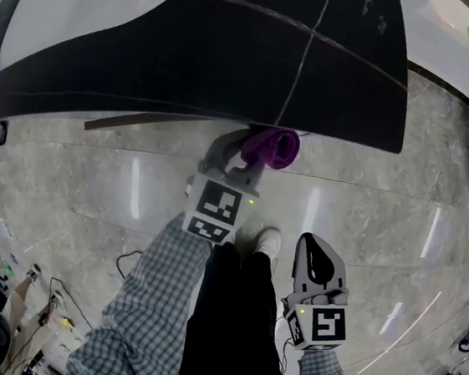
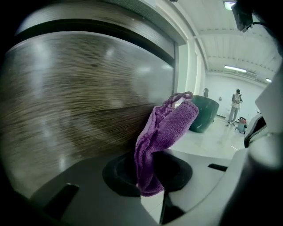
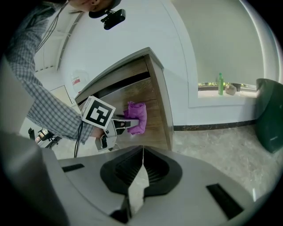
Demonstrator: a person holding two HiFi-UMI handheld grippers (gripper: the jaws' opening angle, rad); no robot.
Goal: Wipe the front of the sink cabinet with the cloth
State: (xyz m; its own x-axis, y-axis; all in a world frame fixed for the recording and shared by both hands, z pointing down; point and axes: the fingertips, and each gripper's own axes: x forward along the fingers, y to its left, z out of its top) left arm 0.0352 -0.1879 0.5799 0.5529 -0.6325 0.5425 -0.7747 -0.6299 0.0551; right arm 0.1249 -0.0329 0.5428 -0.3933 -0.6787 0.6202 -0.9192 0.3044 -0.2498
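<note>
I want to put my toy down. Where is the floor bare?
The floor is bare between the cabinet front and the right gripper, and also left of the left gripper holding the cloth. Bottom left is crowded with clutter.

The cloth [image 1: 274, 147] lay against the front of the sink cabinet [image 1: 232, 64], between the jaws of the left gripper [image 1: 253, 153], which stood just before that front. The right gripper [image 1: 318, 249] hung farther back from the cabinet and to the right of the left one, well apart from the front, over the floor [image 1: 383, 216]. To the cabinet's right, a bottle [image 3: 219, 84] stood on a ledge [image 3: 247, 88], with a bin [image 3: 270, 115] on the floor farther right.
</note>
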